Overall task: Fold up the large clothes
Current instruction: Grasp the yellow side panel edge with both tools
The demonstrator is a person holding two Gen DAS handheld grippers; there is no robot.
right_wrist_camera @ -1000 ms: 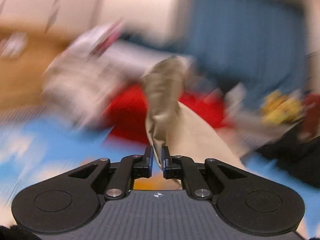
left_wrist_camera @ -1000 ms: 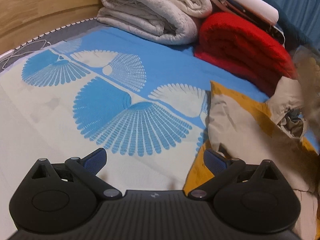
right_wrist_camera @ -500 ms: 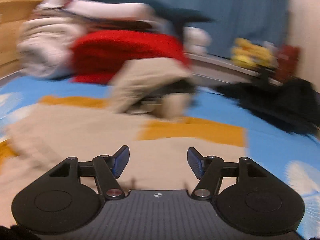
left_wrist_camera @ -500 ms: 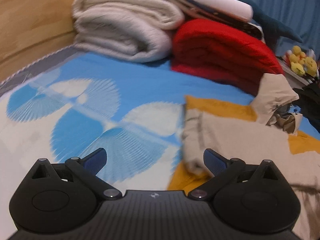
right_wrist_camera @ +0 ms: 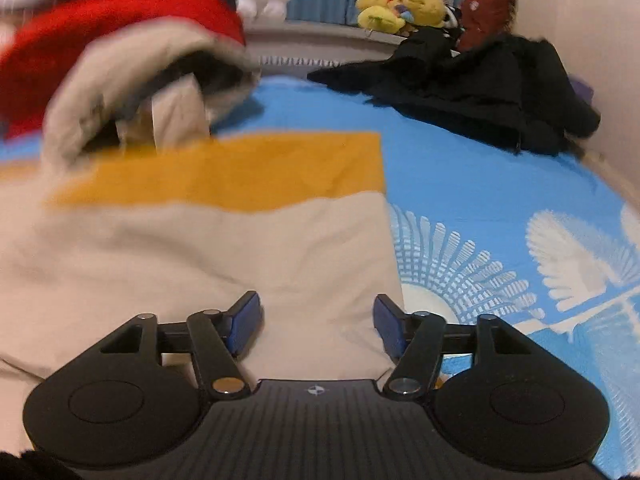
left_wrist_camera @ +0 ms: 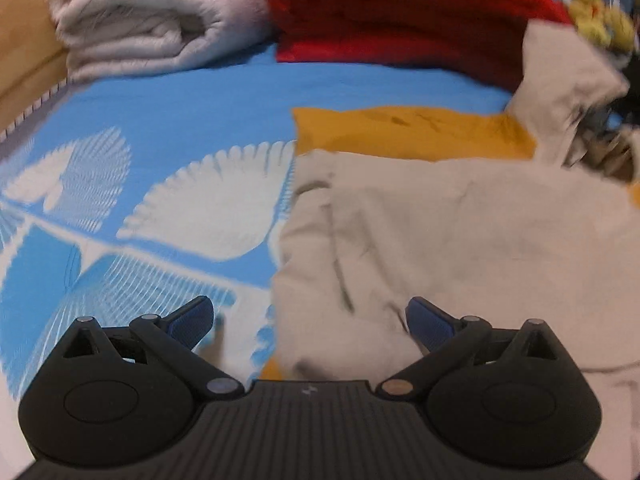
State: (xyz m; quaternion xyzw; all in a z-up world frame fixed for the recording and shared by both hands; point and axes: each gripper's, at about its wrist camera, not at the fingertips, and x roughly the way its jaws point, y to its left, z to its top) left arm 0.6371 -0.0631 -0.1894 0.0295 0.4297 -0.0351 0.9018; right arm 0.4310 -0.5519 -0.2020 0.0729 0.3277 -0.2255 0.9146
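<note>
A large beige and mustard garment [left_wrist_camera: 460,232] lies spread on the blue patterned bedsheet [left_wrist_camera: 168,128]. Its hood [left_wrist_camera: 560,80] bunches at the far end; it also shows in the right wrist view [right_wrist_camera: 132,92]. My left gripper [left_wrist_camera: 310,320] is open and empty, low over the garment's left edge. In the right wrist view the garment [right_wrist_camera: 208,256] fills the left and its mustard band [right_wrist_camera: 240,176] crosses the middle. My right gripper [right_wrist_camera: 318,320] is open and empty, low over the garment's right edge.
A folded white blanket [left_wrist_camera: 152,24] and a red blanket [left_wrist_camera: 400,12] lie at the far end of the bed. A black garment [right_wrist_camera: 480,88] is heaped at the far right by the wall. Yellow plush toys [right_wrist_camera: 400,8] sit on a ledge behind.
My right gripper has let go of the beige fabric, opened, and dropped low over the garment. My left gripper, open throughout, has moved right and forward onto the garment's left edge.
</note>
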